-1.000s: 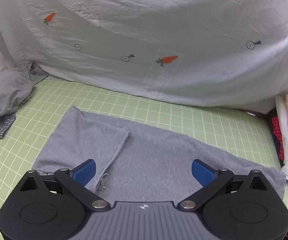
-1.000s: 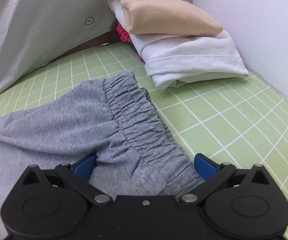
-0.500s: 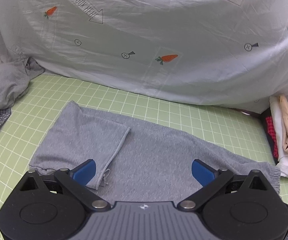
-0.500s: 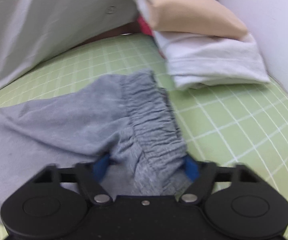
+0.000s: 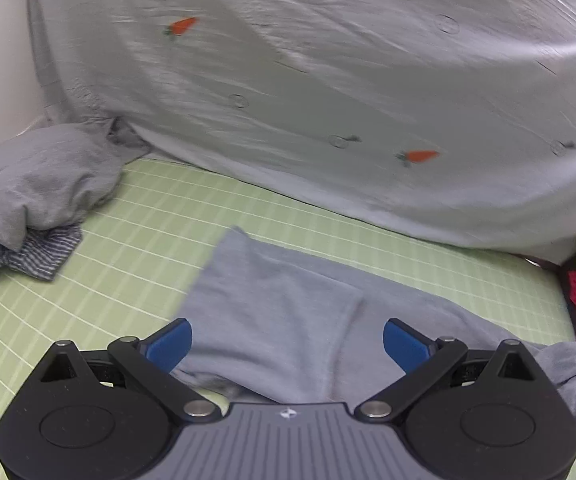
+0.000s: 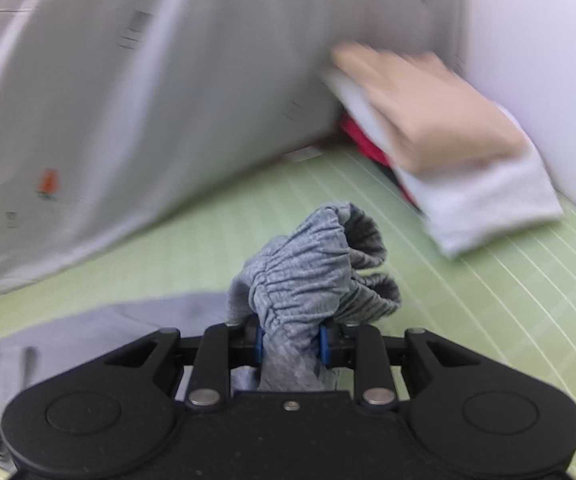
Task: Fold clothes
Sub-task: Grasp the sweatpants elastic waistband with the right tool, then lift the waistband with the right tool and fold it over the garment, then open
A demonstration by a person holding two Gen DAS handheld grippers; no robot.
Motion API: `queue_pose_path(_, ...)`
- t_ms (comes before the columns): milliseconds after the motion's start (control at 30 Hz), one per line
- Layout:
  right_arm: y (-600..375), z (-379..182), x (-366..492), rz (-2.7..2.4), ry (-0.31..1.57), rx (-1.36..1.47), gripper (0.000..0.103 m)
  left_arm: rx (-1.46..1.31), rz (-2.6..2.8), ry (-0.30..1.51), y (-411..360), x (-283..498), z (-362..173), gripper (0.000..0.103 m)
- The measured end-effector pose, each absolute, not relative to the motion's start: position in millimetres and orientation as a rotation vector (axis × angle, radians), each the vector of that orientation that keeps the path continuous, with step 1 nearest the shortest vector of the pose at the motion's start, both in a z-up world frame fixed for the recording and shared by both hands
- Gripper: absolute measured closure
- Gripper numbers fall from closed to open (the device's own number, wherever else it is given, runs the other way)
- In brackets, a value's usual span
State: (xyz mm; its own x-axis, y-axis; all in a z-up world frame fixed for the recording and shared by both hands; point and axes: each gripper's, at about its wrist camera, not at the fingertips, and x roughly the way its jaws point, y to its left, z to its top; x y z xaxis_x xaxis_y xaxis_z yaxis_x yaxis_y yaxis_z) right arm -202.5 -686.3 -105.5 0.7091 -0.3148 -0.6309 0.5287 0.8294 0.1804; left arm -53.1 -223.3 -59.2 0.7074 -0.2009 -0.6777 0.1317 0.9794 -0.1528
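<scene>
Right tool [image 6: 291, 345] on waistband [image 6: 312, 276] (bunched)

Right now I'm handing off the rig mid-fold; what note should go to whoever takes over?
Right gripper: shut on the elastic waistband of the grey sweatpants, bunched and lifted off the green grid mat.
Left gripper: open, over the leg end, holding nothing.
Done: one leg end appears folded over. The folded stack sits at the right; an unfolded grey pile sits at the left.
Left: probably carry the waistband across to the leg end, flatten, then stack.
</scene>
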Motion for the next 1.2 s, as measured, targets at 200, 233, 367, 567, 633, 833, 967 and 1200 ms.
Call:
queue_pose_path(200,-605.3,-105.0,-148.5,-0.404,0.642,0.279,0.078,-0.113,-0.182,0.771,-186.0,-8.8,-64.3,0.002)
queue_pose_path(233,-592.2,-109.4,-138.8,-0.391,0.655,0.277,0.078,-0.114,-0.181,0.768,-181.7,-2.4,-65.9,0.002)
queue_pose_path(367,-539.7,-126.9,-100.2,-0.340,0.703,0.269,0.076,-0.144,-0.180,0.782,-166.1,25.3,-77.0,0.002)
queue_pose_path(567,-499.5,-185.8,-70.4,-0.296,0.876,0.166,0.073,-0.146,-0.194,0.824,-156.9,56.3,-97.5,0.002)
queue_pose_path(633,-504.3,-181.9,-72.0,-0.291,0.884,0.162,0.068,-0.143,-0.190,0.835,-157.0,58.0,-104.1,0.002)
queue_pose_path(833,-511.6,-150.2,-95.5,-0.312,0.792,0.264,0.037,-0.181,-0.192,0.883,-156.9,45.4,-115.2,0.002)
queue_pose_path(967,-525.0,-146.1,-110.1,-0.365,0.734,0.378,0.025,-0.159,-0.209,0.899,-163.9,40.1,-114.3,0.002)
queue_pose_path(1200,-553.6,-170.1,-97.3,-0.353,0.725,0.586,0.020,-0.106,-0.250,0.917,-182.6,40.8,-112.2,0.002)
